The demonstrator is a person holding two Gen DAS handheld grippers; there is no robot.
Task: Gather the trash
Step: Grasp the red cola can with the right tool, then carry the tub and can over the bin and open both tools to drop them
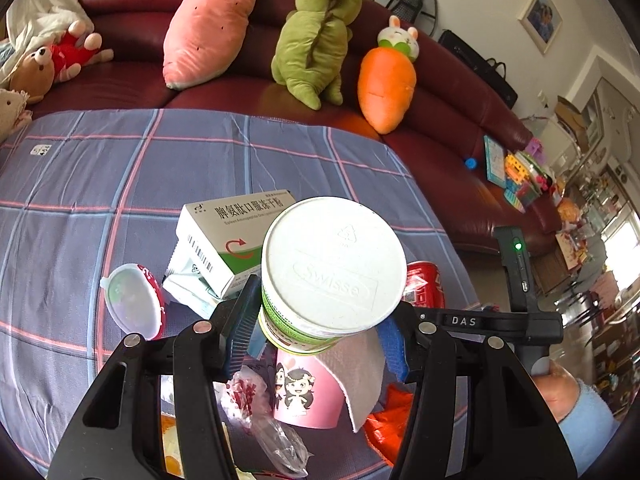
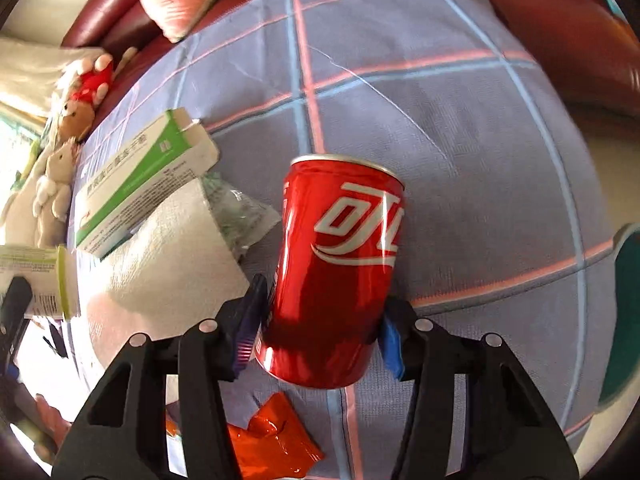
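Observation:
My left gripper [image 1: 320, 332] is shut on a white and green Swisse bottle [image 1: 332, 264] and holds it above the pile of trash. My right gripper [image 2: 320, 332] is shut on a red cola can [image 2: 336, 268], held over the checked blue cloth [image 2: 440, 100]. The can also shows behind the bottle in the left wrist view [image 1: 424, 284]. Below lie a medicine box [image 1: 228, 236], a pink paper cup [image 1: 308, 392], a paper towel [image 2: 168, 252], an orange wrapper [image 2: 272, 440] and a clear plastic lid [image 1: 132, 300].
A dark red sofa [image 1: 460, 128] with plush toys, among them an orange carrot [image 1: 386, 84] and a green one [image 1: 312, 48], curves behind the cloth. Toy blocks [image 1: 524, 176] lie on its right end. A teal rim [image 2: 624, 312] shows at the right edge.

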